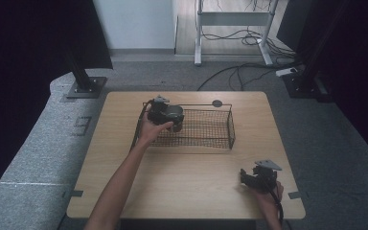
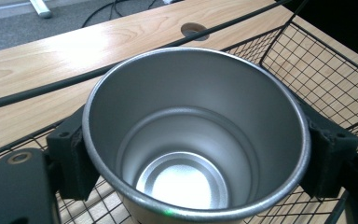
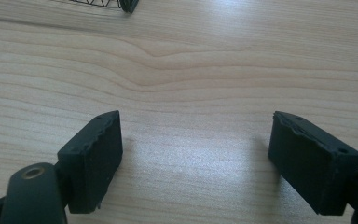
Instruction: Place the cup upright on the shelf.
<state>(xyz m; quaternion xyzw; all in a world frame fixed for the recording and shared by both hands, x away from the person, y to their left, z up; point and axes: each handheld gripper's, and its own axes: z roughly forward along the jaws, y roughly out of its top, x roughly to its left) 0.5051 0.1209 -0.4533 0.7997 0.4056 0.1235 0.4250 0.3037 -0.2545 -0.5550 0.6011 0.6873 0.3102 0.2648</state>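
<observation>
The left gripper point(image 2: 193, 154) has its two black jaws pressed against opposite sides of a stainless steel cup point(image 2: 196, 135), just below the rolled rim, so the cup sits upright and open-mouthed between them. In the left gripper view the cup is empty, its brushed inner wall stepping down to a bright flat bottom. It is probably light and rigid, a thin-walled vessel that will not give under the squeeze, but the smooth metal looks slippery, and because the body narrows toward the base a grip lower down may slide; holding high under the rim, as here, seems the safer place. Around it lies a black wire mesh basket point(image 1: 220, 122), and the cup hangs at the basket's left end, above or within its frame; whether it touches the mesh floor cannot be told. The basket stands toward the far edge of the wooden tabletop point(image 1: 182, 177), near a round cable hole point(image 1: 217, 103). The right gripper point(image 1: 255, 176) rests low near the tabletop's near right corner, its jaws spread wide with nothing between them but bare wood.
</observation>
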